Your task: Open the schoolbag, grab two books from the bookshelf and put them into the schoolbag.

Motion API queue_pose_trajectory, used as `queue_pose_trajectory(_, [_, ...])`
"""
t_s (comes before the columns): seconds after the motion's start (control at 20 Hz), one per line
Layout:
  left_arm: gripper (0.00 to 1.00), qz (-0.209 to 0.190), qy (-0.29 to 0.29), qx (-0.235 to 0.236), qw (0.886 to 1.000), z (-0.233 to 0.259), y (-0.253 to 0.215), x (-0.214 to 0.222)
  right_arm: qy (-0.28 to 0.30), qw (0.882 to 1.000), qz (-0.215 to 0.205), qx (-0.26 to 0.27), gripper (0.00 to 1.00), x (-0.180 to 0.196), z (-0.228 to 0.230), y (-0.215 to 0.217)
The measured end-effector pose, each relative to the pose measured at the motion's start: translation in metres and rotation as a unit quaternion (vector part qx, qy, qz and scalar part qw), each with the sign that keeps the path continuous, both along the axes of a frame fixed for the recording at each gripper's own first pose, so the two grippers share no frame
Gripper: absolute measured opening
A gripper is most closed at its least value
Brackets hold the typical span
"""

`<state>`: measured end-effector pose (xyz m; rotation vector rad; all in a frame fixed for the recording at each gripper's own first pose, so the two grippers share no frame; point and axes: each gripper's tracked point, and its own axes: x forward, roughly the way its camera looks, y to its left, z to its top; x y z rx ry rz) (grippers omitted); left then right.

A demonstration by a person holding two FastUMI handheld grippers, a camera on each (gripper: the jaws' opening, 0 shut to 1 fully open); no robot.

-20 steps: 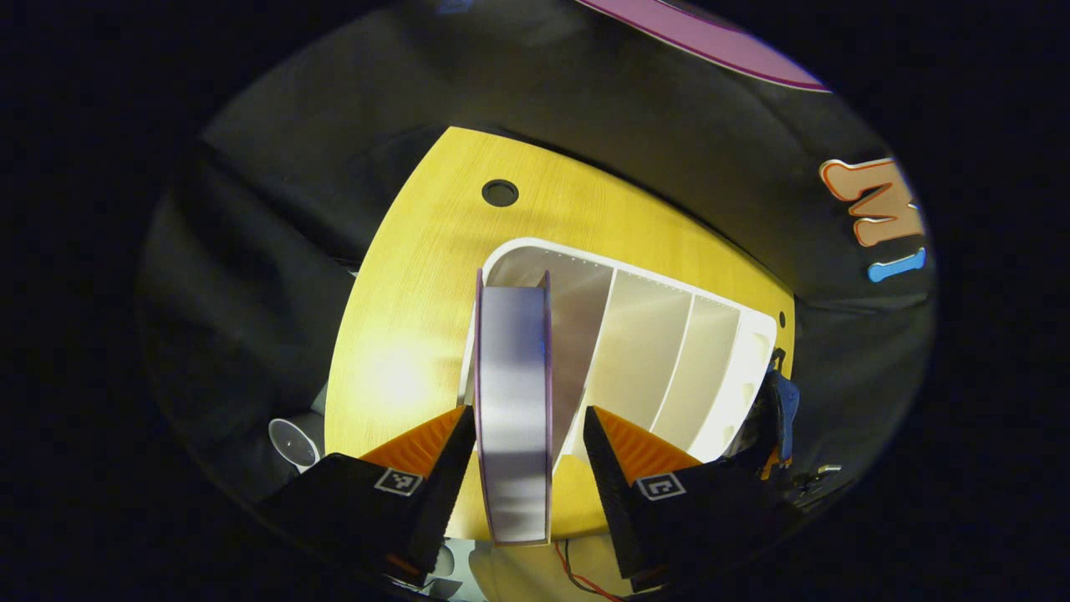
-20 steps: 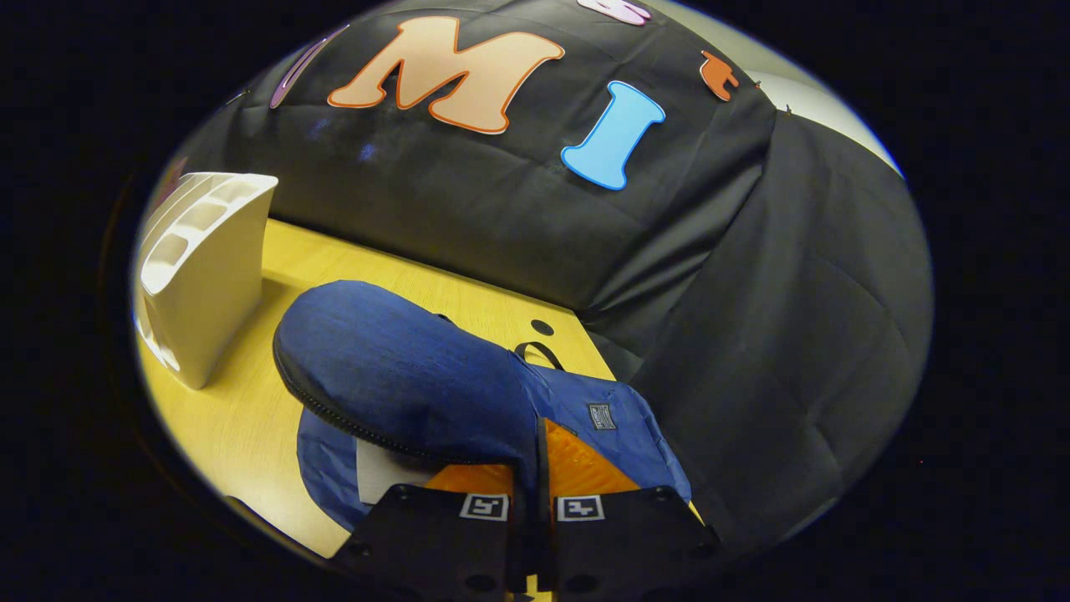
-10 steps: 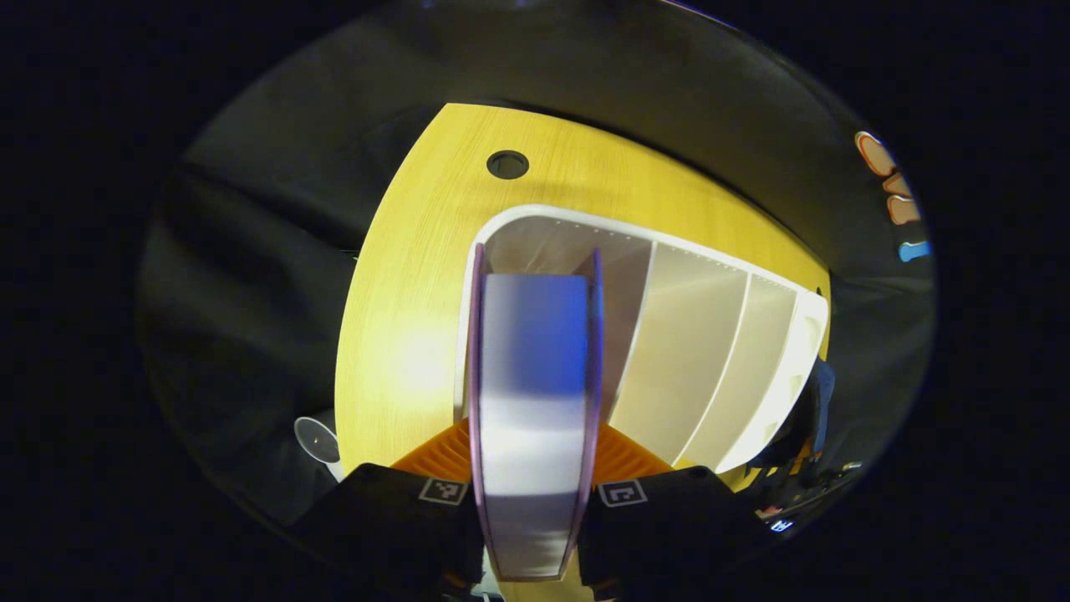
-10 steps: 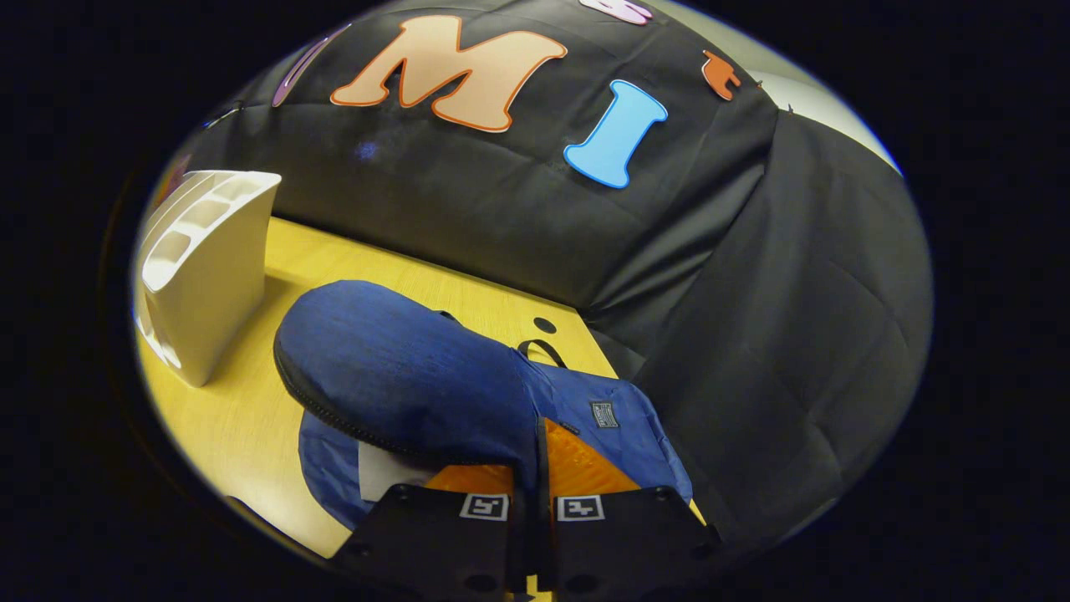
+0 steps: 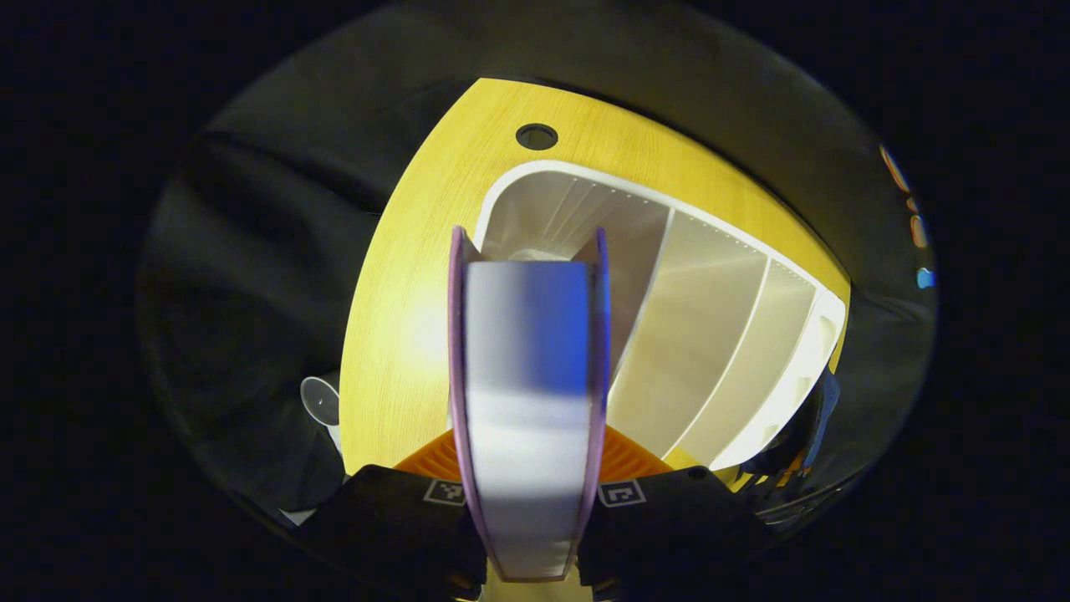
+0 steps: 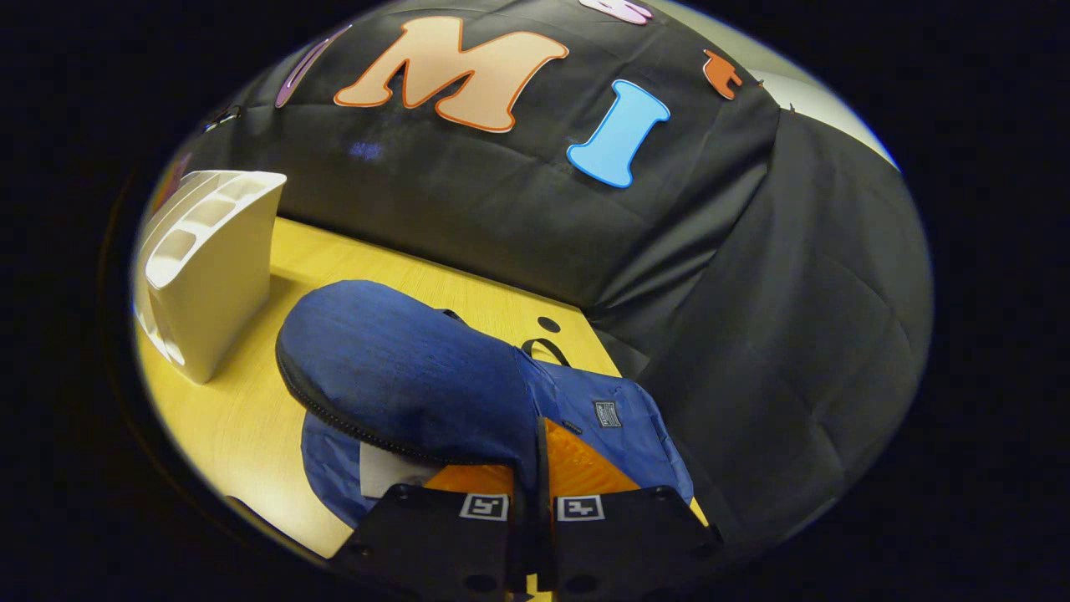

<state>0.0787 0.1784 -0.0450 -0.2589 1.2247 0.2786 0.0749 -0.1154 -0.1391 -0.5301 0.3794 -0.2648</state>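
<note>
Left gripper view: the left gripper (image 5: 528, 493) has its fingers pinching a book (image 5: 528, 401) from both sides, page edges facing the camera between purple covers; the book stands on end, its upper part in front of the end compartment of the white bookshelf (image 5: 710, 334). The bookshelf lies seen from above on the yellow tabletop (image 5: 410, 276), its dividers marking off several compartments, none of which can be seen to hold another book. A round cable hole (image 5: 537, 135) is set in the tabletop near its far edge, beyond the bookshelf. A clear plastic cup (image 5: 320, 400) appears past the tabletop's left edge. A dark blue shape at the far right end of the bookshelf is too dim to identify. Right gripper view: the right gripper (image 6: 532, 502) has its fingers pressed together on the raised flap (image 6: 401, 376) of the blue schoolbag (image 6: 602, 418), holding the flap lifted so that the zipper-edged opening faces left. The schoolbag lies on the tabletop (image 6: 242, 418) near its right edge, with a white object (image 6: 384, 470) visible inside the opening beneath the flap. The bookshelf (image 6: 209, 276) stands upright toward the tabletop's left edge, well apart from the schoolbag. A black carry loop (image 6: 543, 347) shows at the schoolbag's far end, near a second hole (image 6: 548, 323) in the tabletop.
</note>
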Motion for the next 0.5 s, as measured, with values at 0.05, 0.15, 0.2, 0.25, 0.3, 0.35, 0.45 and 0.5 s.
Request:
queue_pose_trajectory(0.05, [0.39,-0.001,-0.001,0.005,1.000,0.007,-0.003,-0.006,0.002,1.000,0.001,0.000,0.10,-0.001,-0.001,0.000])
queue_pose_trajectory(0.15, [0.39,-0.003,0.001,0.012,1.000,0.019,-0.010,-0.019,0.006,1.000,0.006,0.002,0.07,-0.001,-0.001,0.000])
queue_pose_trajectory(0.2, [0.39,-0.003,0.001,0.014,1.000,0.024,-0.015,-0.025,0.006,1.000,0.008,0.003,0.09,0.000,0.000,0.000])
queue_pose_trajectory(0.25, [0.39,-0.004,-0.001,0.017,1.000,0.030,-0.018,-0.031,0.007,1.000,0.010,0.005,0.08,-0.001,-0.001,0.000])
queue_pose_trajectory(0.3, [0.39,-0.005,-0.005,0.022,1.000,0.037,-0.022,-0.037,0.008,1.000,0.013,0.009,0.07,-0.001,-0.001,0.000])
queue_pose_trajectory(0.35, [0.39,-0.005,-0.008,0.026,1.000,0.043,-0.025,-0.043,0.009,1.000,0.014,0.014,0.07,-0.001,0.000,0.000])
queue_pose_trajectory(0.45, [0.39,-0.005,-0.013,0.035,0.999,0.054,-0.033,-0.055,0.012,1.000,0.020,0.021,0.09,-0.002,0.002,-0.001])
queue_pose_trajectory(0.5, [0.39,-0.003,-0.016,0.039,0.999,0.060,-0.037,-0.060,0.014,0.999,0.024,0.022,0.10,-0.002,0.000,-0.001])
